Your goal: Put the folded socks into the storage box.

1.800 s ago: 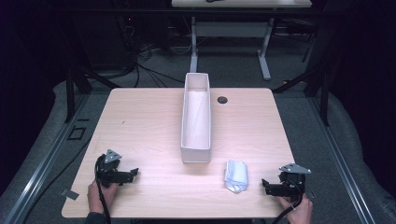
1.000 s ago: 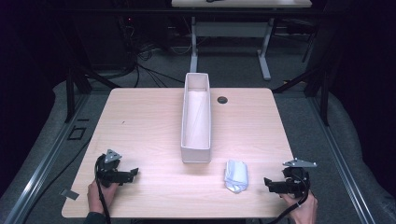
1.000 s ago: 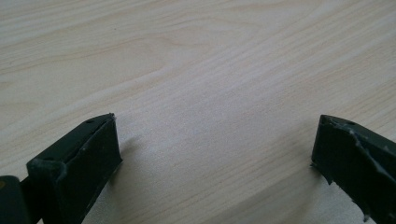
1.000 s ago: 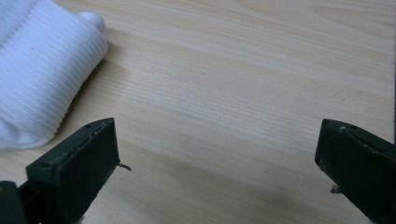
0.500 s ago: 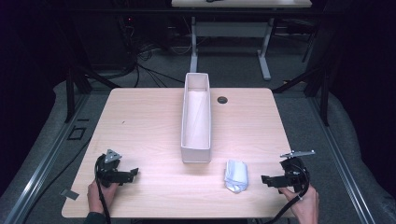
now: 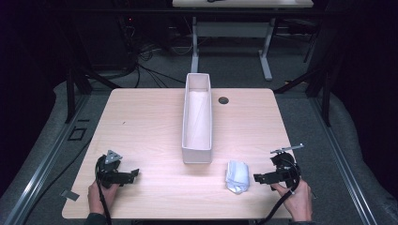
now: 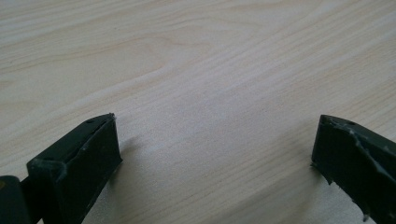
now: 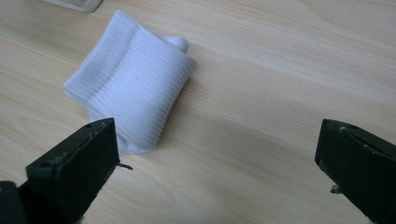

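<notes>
A folded white sock lies on the wooden table, just in front of the near end of a long white bin. My right gripper is held low at the sock's right side, open, jaws wide, nothing between them; the sock lies ahead and to the left of the jaws. My left gripper rests at the table's near left corner, open over bare wood.
The bin stands lengthwise along the table's middle, its inside looking bare. A round cable hole sits right of the bin's far end. Table edges lie close behind both hands. Desk legs and cables stand on the floor beyond.
My right gripper has lifted and tilted slightly and edged toward the sock. The left gripper, sock and bin have not moved.
</notes>
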Demonstrator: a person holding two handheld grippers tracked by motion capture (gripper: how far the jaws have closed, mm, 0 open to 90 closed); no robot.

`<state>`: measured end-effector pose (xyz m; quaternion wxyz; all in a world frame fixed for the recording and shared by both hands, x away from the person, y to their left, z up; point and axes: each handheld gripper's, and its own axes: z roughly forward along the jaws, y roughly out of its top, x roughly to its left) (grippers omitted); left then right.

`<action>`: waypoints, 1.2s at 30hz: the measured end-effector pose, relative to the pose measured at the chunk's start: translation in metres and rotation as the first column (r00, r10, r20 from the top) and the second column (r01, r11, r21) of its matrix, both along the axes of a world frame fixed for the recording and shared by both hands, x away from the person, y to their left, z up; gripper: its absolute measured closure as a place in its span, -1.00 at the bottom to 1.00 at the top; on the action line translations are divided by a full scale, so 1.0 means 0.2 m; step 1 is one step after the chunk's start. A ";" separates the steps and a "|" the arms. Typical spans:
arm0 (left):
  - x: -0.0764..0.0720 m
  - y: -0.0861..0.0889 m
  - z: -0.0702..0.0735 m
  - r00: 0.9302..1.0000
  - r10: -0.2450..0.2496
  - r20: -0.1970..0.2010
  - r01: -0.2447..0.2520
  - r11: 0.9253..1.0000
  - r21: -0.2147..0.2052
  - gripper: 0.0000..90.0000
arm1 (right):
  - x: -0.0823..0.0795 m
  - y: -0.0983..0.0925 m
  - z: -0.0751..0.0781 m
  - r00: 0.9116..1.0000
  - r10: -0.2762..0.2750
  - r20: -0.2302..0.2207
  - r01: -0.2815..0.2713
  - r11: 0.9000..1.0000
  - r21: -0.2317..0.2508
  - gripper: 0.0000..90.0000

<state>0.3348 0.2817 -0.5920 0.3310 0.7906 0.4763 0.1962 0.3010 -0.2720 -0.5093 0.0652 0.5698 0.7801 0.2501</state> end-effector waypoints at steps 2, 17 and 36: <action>0.00 0.00 0.00 1.000 0.000 0.000 0.000 1.000 0.000 -0.98 | 0.02 0.03 0.00 1.000 0.008 -0.010 -0.008 1.000 0.003 -1.00; 0.00 0.00 0.00 1.000 0.000 0.001 0.000 1.000 -0.001 -0.98 | 0.09 0.15 -0.02 0.996 0.058 -0.063 -0.058 0.998 0.006 -1.00; 0.00 0.00 0.00 1.000 -0.001 0.001 0.001 1.000 -0.001 -0.98 | 0.20 0.32 -0.10 0.983 0.094 -0.159 -0.101 0.994 -0.034 -0.91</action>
